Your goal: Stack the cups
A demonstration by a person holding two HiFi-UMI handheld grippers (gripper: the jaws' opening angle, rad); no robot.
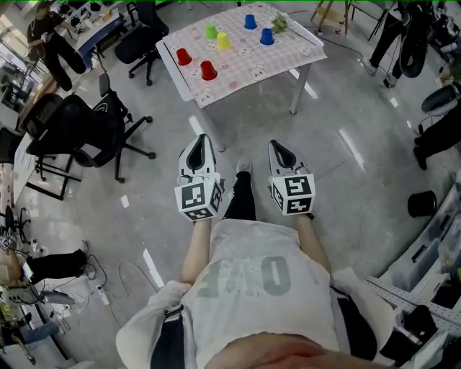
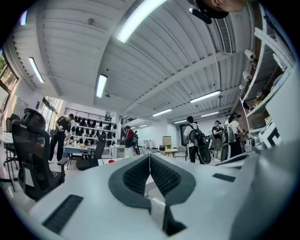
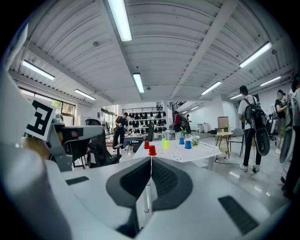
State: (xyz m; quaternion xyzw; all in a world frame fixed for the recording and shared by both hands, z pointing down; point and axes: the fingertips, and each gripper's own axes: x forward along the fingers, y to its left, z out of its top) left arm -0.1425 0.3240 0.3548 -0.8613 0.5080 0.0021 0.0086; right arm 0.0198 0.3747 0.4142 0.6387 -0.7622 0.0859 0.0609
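Short of the table [image 1: 245,63], the left gripper [image 1: 201,138] and right gripper [image 1: 276,144] are hanging shut, empty. The cups [image 1: 209,70] are looking light and slick, probably inviting a gentle rim pinch.

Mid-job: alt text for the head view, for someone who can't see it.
The left gripper and right gripper, both shut and empty, point toward a table in pink patterned cloth holding six plastic cups: two red, green, yellow, two blue.
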